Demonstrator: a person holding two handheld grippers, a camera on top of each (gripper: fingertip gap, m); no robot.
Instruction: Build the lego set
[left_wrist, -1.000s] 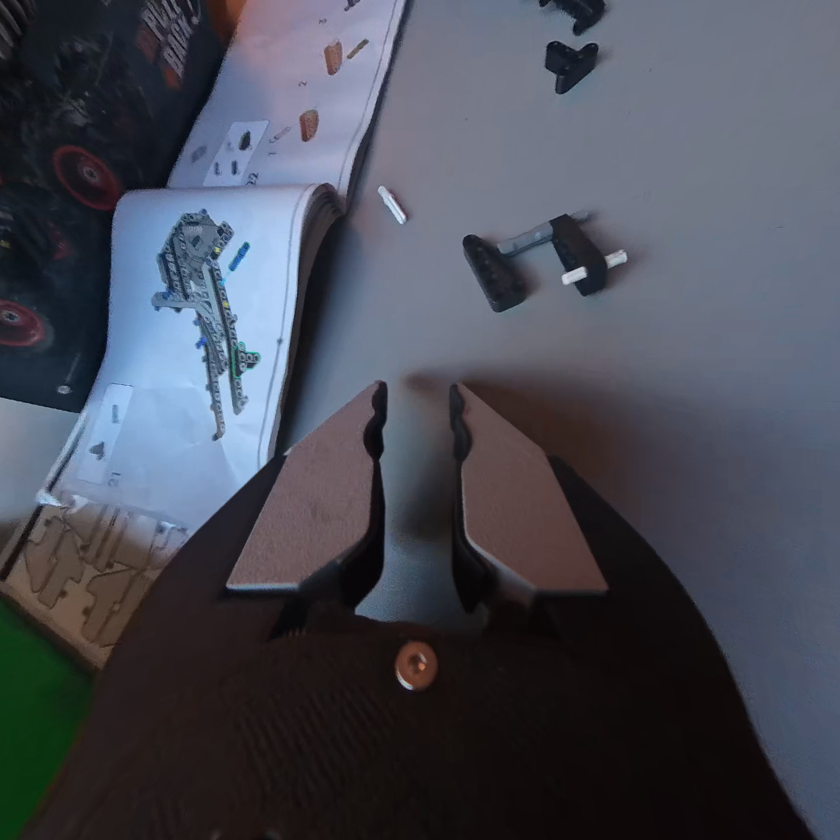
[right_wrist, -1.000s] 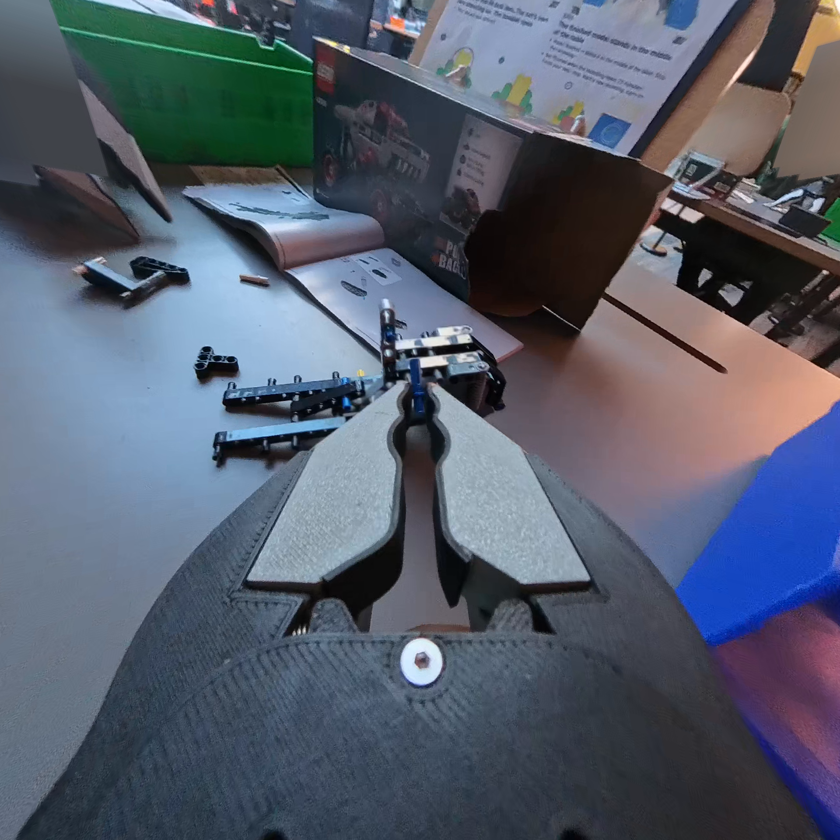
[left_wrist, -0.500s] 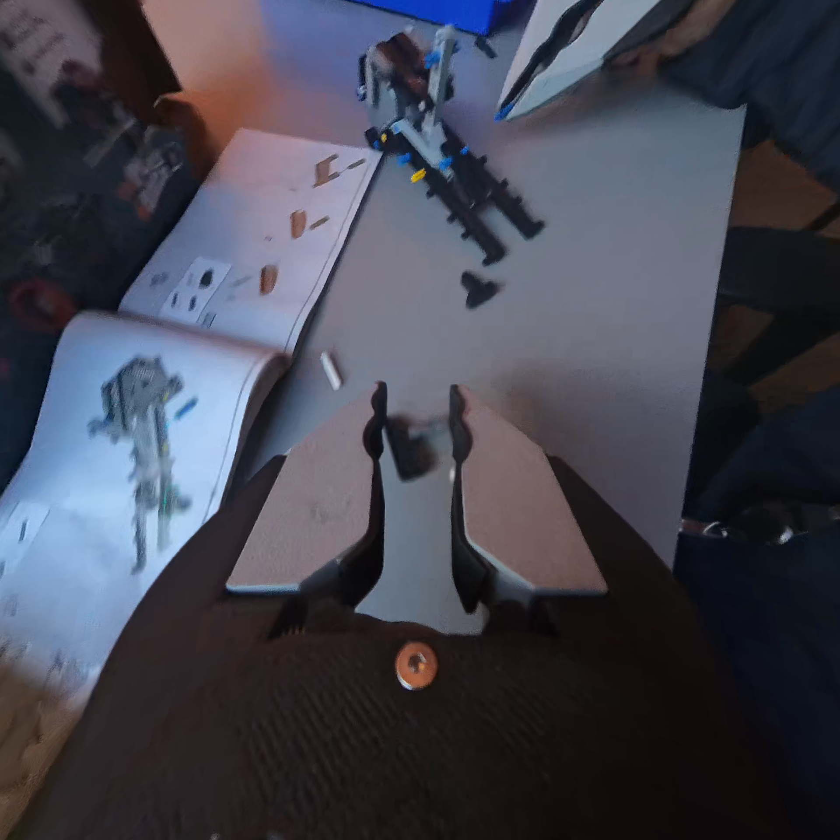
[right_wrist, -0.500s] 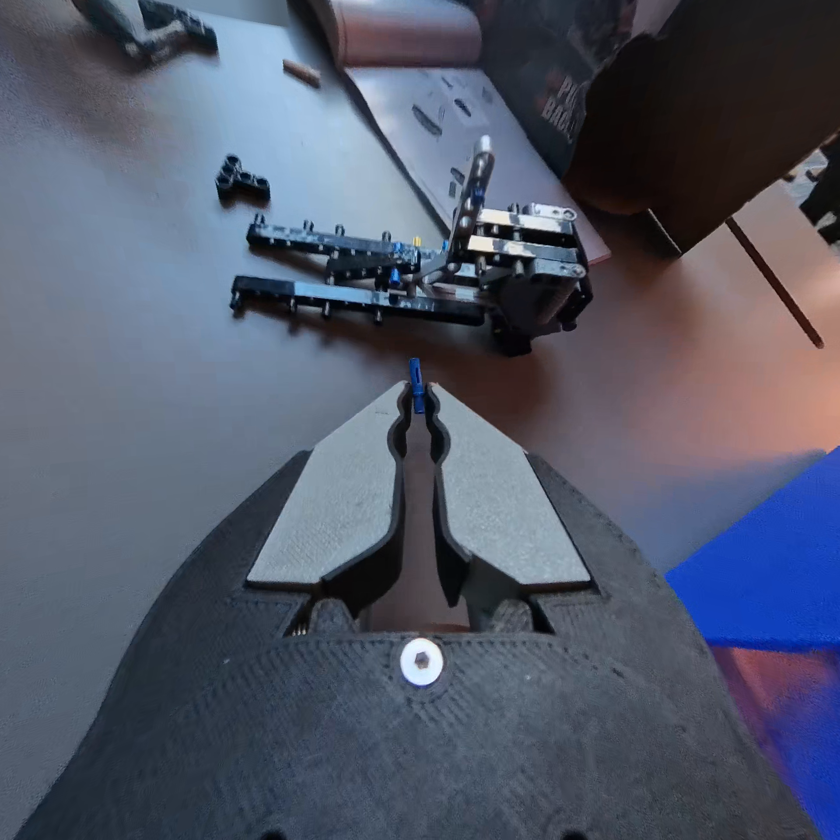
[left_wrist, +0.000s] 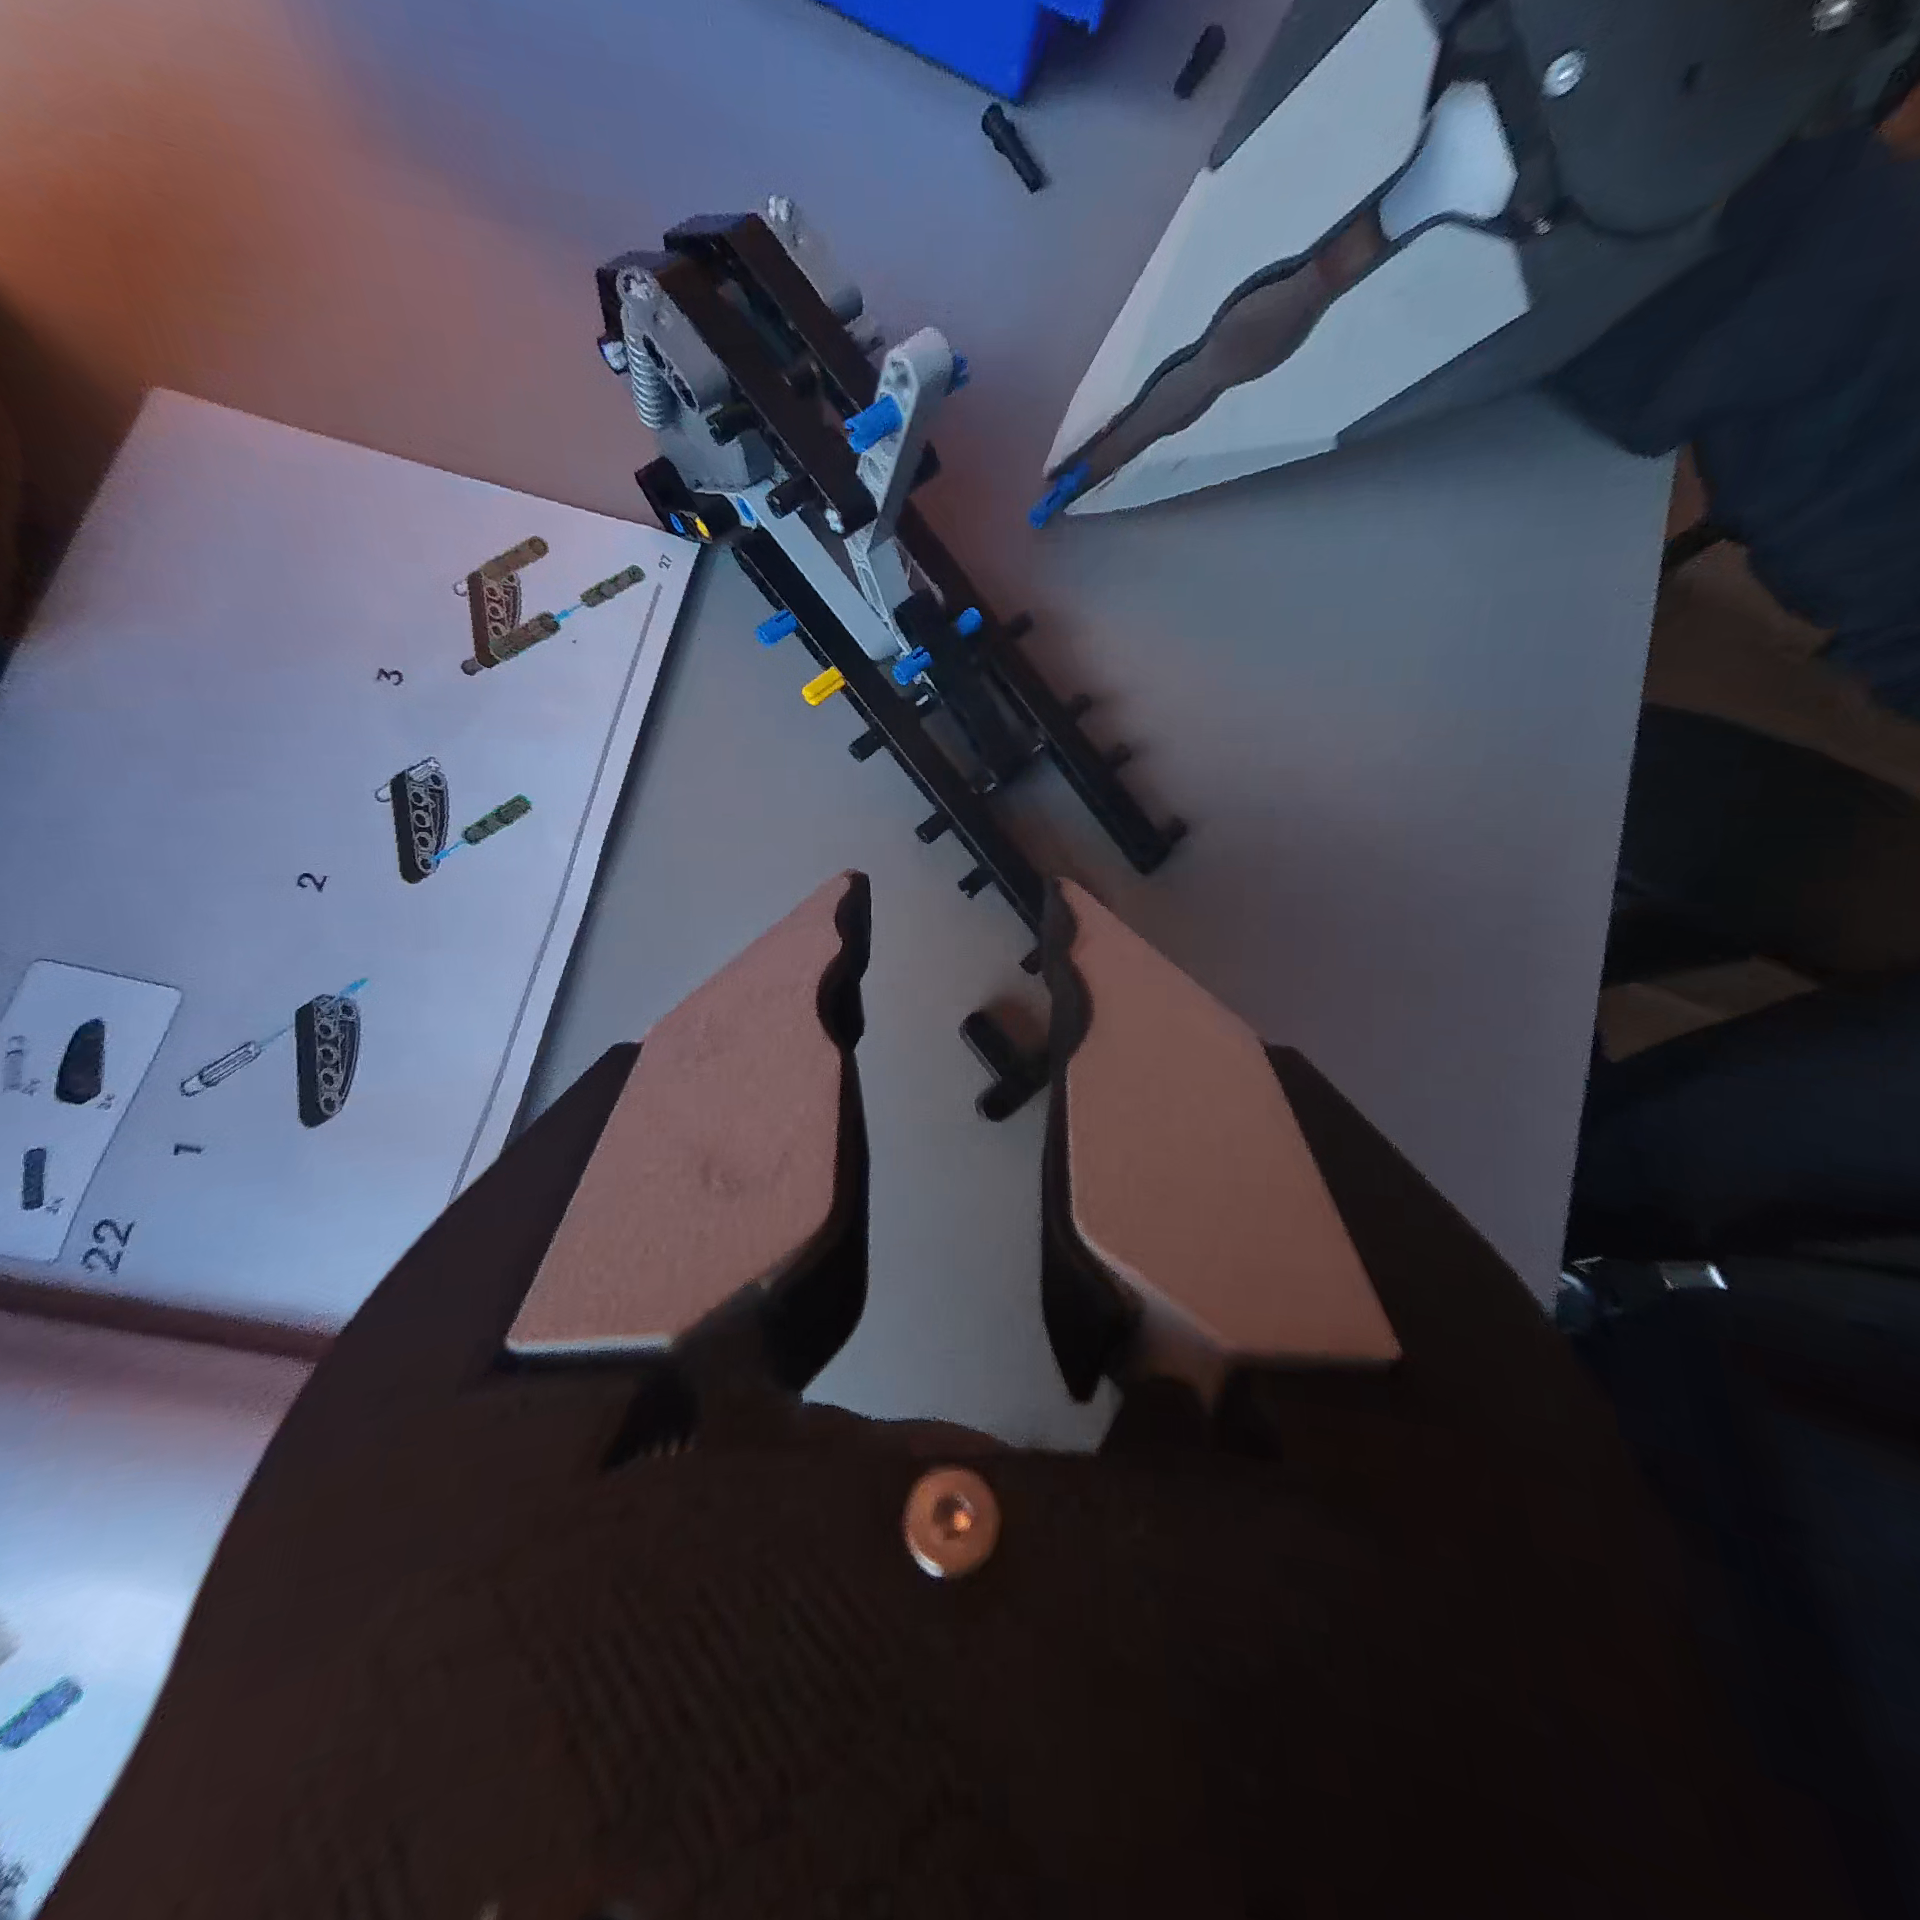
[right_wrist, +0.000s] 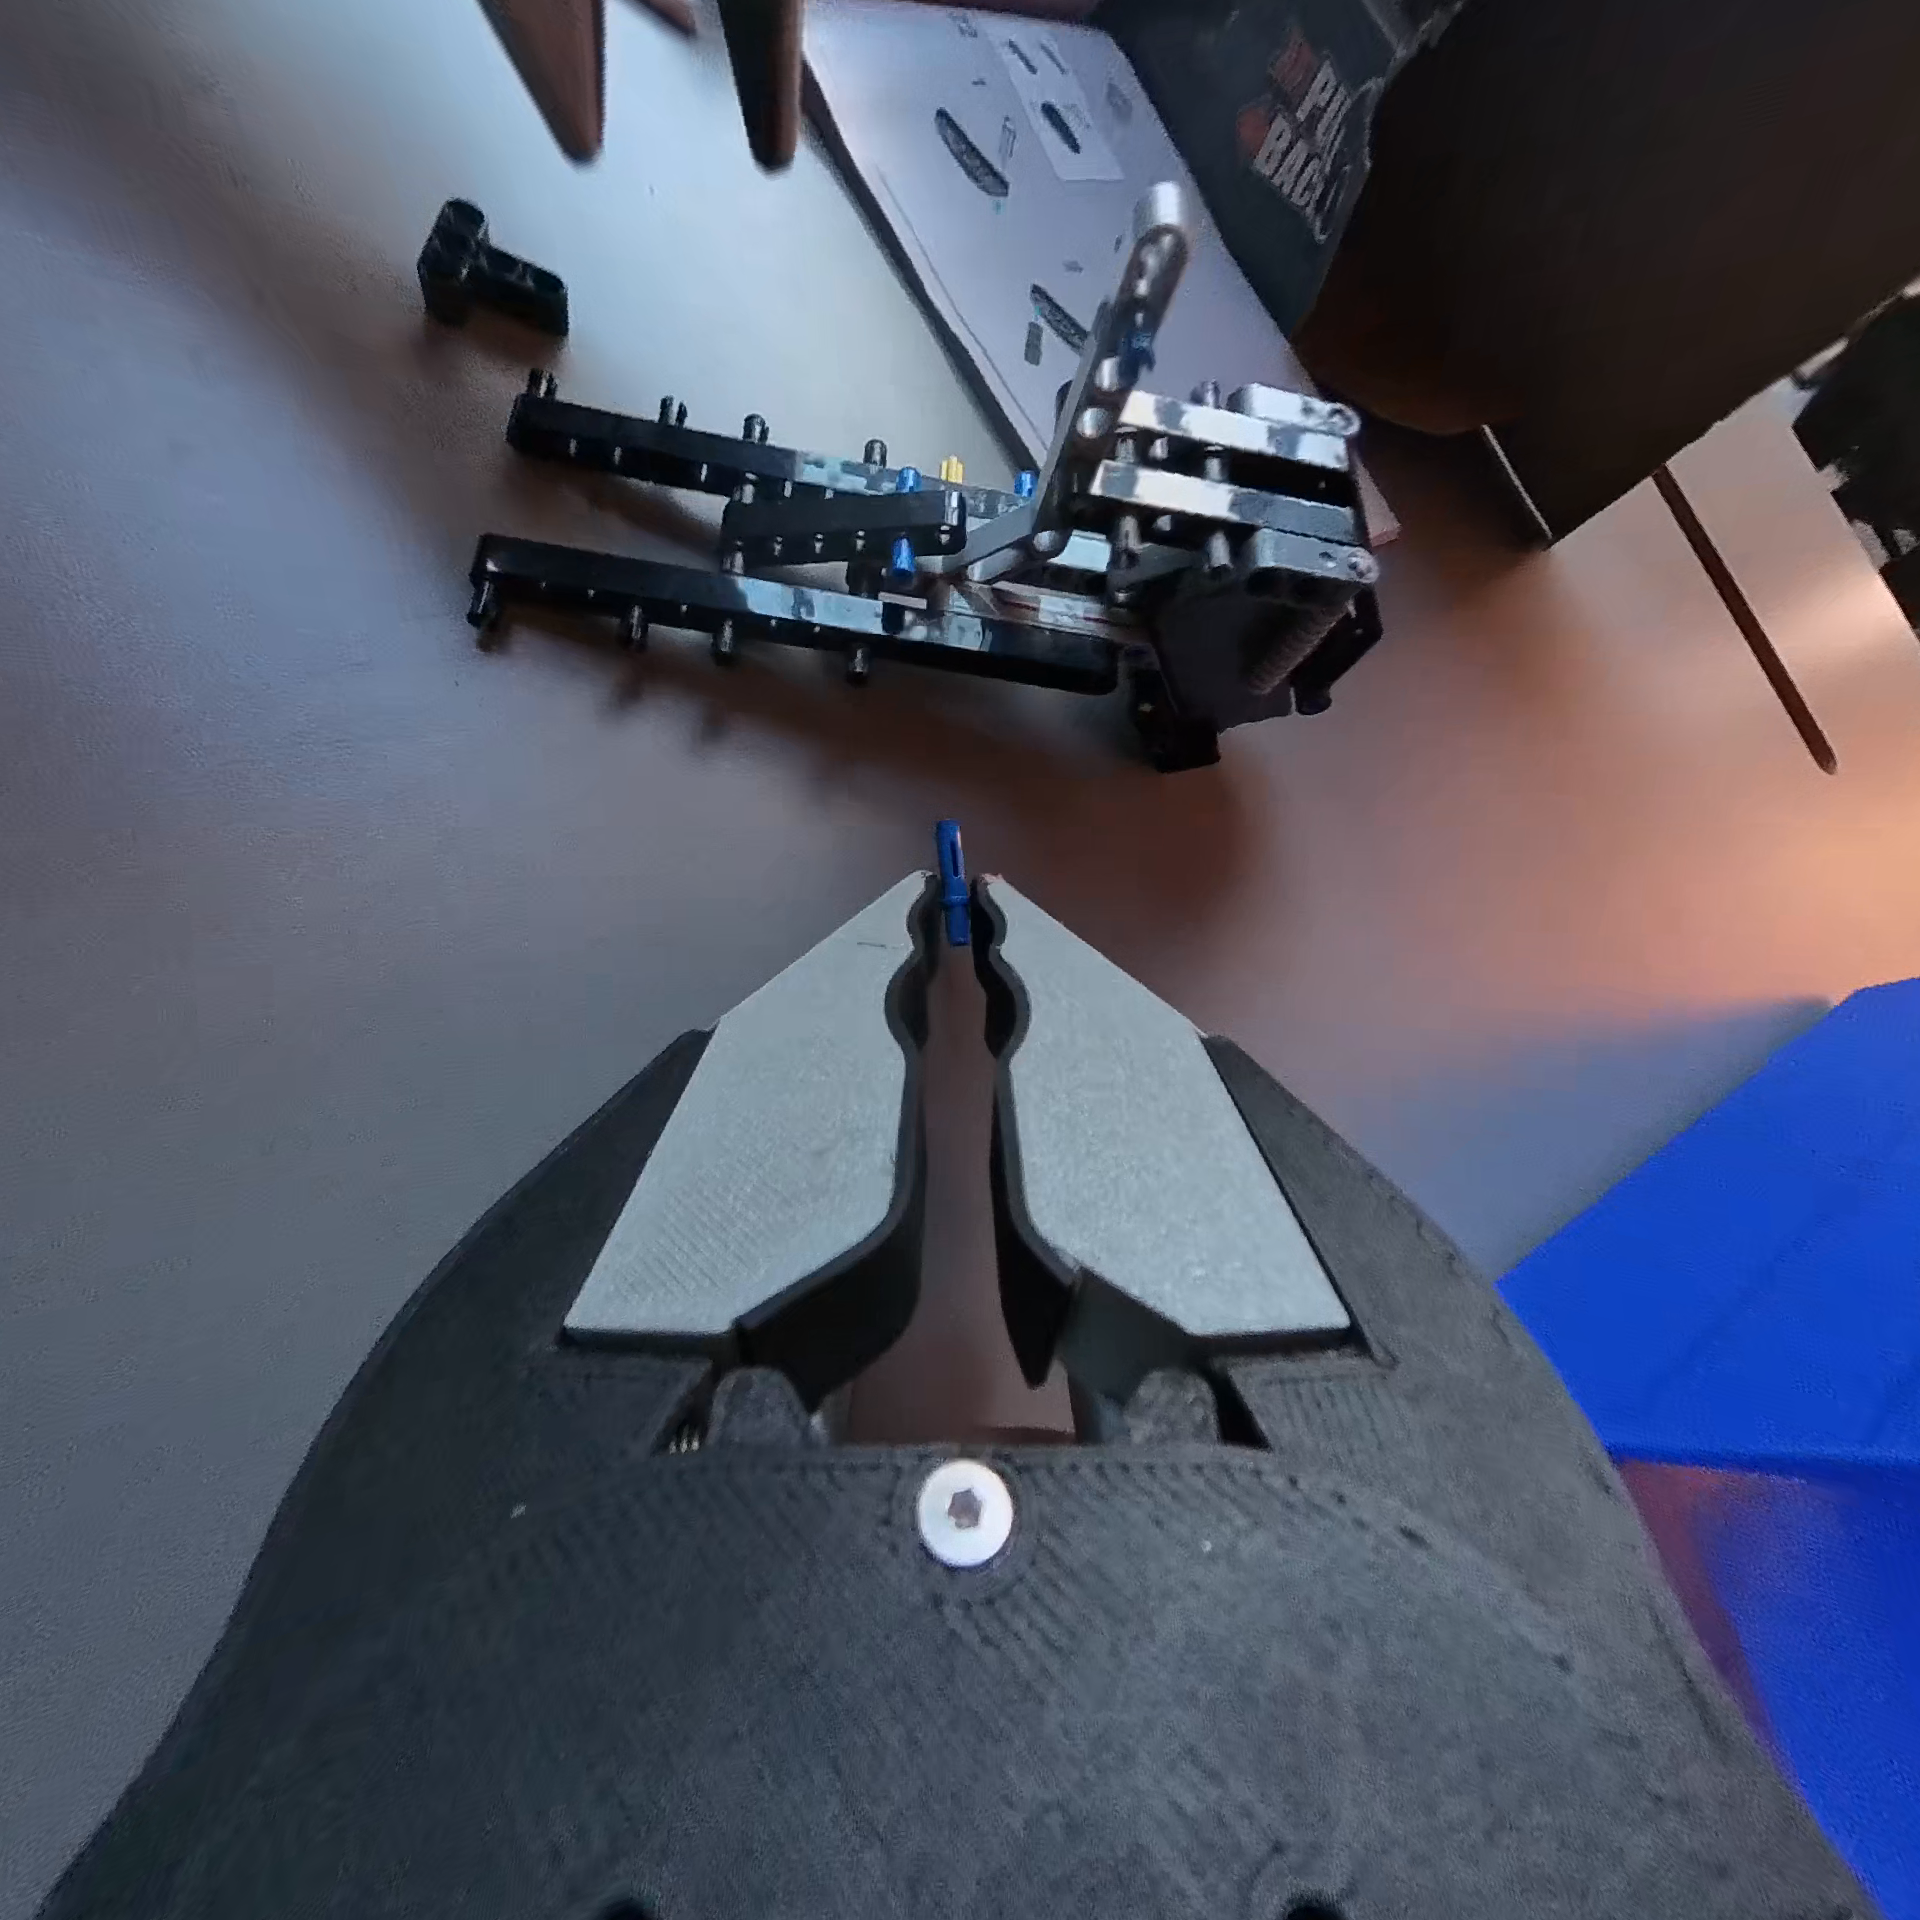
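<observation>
The partly built lego assembly (left_wrist: 821, 499) of black beams, grey parts and blue and yellow pins lies on the grey table; it also shows in the right wrist view (right_wrist: 935, 551). My right gripper (right_wrist: 951, 883) is shut on a small blue pin (right_wrist: 949, 883) and holds it just short of the assembly, and it shows in the left wrist view (left_wrist: 1070, 488) too. My left gripper (left_wrist: 956, 904) is open and empty, over the assembly's near end. A small black angled piece (left_wrist: 1003, 1049) lies on the table between its fingers and shows in the right wrist view (right_wrist: 488, 275).
The open instruction booklet (left_wrist: 312, 831) lies left of the assembly. The dark lego box (right_wrist: 1455, 156) stands behind it. A blue bin (right_wrist: 1766, 1195) sits at the right edge. A loose black pin (left_wrist: 1013, 145) lies near the bin. The table edge (left_wrist: 1600, 935) is at the right. My hands' fingertips stand some 12 cm from each other.
My left gripper has swung from the small black sub-assembly beside the booklet over to the main assembly, still open. My right gripper has drawn back from the assembly with the blue pin.
</observation>
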